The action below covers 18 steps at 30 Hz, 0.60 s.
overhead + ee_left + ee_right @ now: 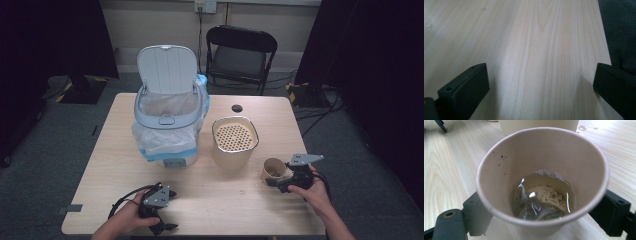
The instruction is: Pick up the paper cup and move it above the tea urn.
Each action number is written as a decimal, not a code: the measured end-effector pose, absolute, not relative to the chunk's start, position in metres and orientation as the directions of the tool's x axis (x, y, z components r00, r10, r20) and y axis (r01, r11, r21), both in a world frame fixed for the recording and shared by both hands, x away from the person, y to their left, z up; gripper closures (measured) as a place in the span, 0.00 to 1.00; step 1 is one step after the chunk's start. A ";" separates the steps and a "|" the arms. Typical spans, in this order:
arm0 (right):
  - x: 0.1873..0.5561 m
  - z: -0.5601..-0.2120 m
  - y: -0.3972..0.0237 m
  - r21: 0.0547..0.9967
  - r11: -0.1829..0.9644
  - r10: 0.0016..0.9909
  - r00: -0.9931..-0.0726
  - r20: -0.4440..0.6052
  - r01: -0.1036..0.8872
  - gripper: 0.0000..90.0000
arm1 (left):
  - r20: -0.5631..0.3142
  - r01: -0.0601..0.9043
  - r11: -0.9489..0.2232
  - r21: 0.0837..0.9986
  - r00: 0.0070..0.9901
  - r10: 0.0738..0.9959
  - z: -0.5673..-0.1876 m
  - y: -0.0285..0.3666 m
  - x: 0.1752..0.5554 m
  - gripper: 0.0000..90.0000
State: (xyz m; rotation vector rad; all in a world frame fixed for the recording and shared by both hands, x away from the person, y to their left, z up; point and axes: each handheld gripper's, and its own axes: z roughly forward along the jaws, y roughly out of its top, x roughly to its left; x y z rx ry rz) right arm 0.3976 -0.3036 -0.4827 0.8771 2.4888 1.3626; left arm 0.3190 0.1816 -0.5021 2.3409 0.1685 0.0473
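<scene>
The paper cup (541,177), with a little liquid inside, is gripped by the right claw (280,183) on the counter (225,200). The left claw (541,85) is held wide open, empty.

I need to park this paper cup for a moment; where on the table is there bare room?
The widest bare patch lies in front of the bin and strainer pot, between the left tongs and the right tongs around the paper cup. The table's left strip beside the bin is free too. The middle back is crowded.
</scene>
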 end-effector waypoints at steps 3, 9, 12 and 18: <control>0.400 -0.486 -0.301 0.816 0.400 0.572 -0.809 0.133 0.417 0.18 | -0.017 0.107 -0.692 0.714 0.991 0.136 -0.502 0.182 0.319 0.00; 0.403 -0.490 -0.300 0.823 0.382 0.574 -0.806 0.145 0.420 0.19 | -0.017 0.107 -0.694 0.712 0.991 0.135 -0.502 0.181 0.319 0.00; 0.403 -0.491 -0.299 0.828 0.376 0.573 -0.807 0.145 0.416 0.20 | -0.017 0.106 -0.694 0.712 0.991 0.134 -0.502 0.181 0.319 0.00; 0.401 -0.492 -0.298 0.841 0.363 0.563 -0.814 0.144 0.401 0.27 | -0.017 0.106 -0.694 0.712 0.991 0.134 -0.502 0.181 0.319 0.00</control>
